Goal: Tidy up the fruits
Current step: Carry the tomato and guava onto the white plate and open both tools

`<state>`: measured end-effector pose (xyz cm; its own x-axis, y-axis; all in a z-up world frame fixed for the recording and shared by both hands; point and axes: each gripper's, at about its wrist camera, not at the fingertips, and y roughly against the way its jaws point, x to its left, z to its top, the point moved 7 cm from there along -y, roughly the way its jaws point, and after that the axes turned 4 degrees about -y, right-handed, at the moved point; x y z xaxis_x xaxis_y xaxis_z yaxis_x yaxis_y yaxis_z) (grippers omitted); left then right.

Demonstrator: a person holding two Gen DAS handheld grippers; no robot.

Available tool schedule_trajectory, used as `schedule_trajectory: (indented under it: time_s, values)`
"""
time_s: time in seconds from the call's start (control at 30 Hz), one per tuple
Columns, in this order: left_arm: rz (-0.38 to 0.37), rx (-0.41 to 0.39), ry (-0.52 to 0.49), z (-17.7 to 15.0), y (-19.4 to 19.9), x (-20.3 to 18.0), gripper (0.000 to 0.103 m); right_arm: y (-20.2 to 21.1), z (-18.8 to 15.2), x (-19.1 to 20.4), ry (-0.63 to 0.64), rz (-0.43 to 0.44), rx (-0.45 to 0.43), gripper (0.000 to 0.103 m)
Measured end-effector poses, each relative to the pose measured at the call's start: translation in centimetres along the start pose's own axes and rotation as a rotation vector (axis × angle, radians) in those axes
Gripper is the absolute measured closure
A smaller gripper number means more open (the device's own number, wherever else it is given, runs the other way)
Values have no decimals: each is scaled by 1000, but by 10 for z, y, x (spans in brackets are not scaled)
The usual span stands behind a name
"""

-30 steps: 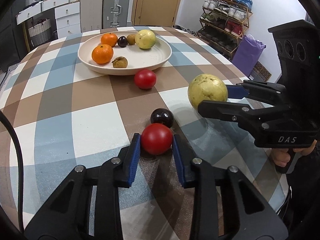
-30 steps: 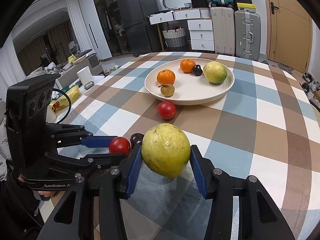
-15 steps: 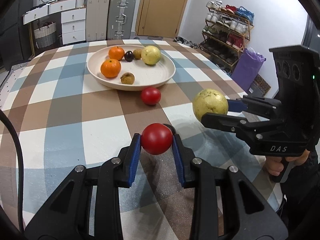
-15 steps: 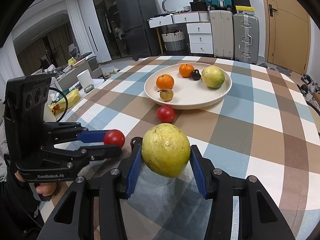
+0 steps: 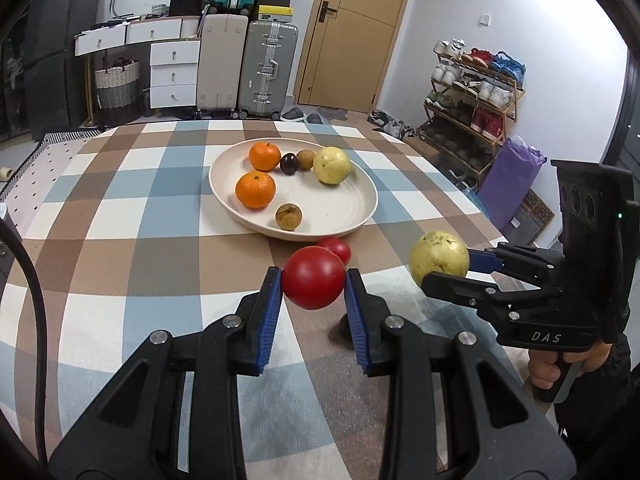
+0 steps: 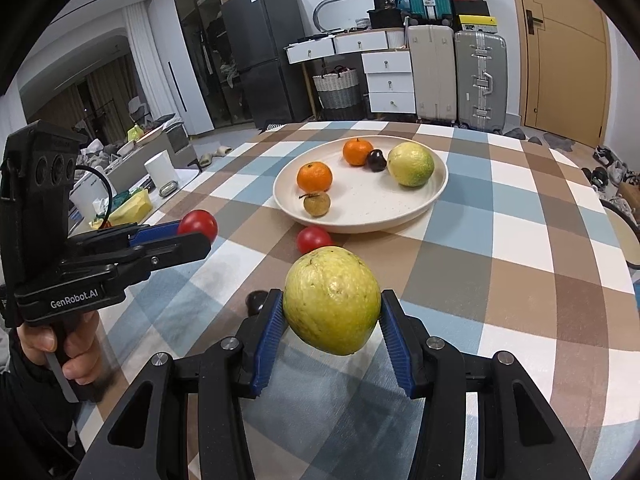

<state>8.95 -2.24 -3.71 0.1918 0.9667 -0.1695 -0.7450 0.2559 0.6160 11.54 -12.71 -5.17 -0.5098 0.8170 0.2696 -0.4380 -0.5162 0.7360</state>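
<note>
My left gripper (image 5: 314, 280) is shut on a red tomato (image 5: 314, 278) and holds it above the checked table; it also shows in the right wrist view (image 6: 198, 226). My right gripper (image 6: 332, 312) is shut on a yellow-green guava (image 6: 332, 300), held in the air; the guava shows in the left wrist view (image 5: 439, 258). A cream plate (image 5: 352, 208) ahead holds two oranges (image 5: 256, 190), a dark plum (image 5: 289, 163), a second guava (image 5: 332, 165) and two small brown fruits (image 5: 288, 216). Another red tomato (image 6: 313, 239) lies on the table by the plate's near rim.
A dark plum (image 6: 255, 302) lies on the table below and between the grippers, mostly hidden. The table edge (image 5: 460, 184) drops off to the right, with a shoe rack (image 5: 476, 92) beyond. Suitcases (image 5: 270, 72) and drawers (image 5: 174, 72) stand behind the table.
Both grippers have risen from the table and moved toward the plate, the left with the tomato, the right with the guava. The dark plum stays on the table below.
</note>
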Motion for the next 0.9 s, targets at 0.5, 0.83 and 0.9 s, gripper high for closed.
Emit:
schedule_trajectory:
  time_s: [0.5,0.83,0.9]
  values:
    - [29,-21,-22,33,-30,8,74,-8,34,-11,-9,-23,-44,54]
    - [36,-31,-3,48,-50,21,74,-14,54,-28,-56,-41,-86,54]
    - [52,-32,-6,50,-53,25,74,-17,56,-30,-62,-40,-83,54]
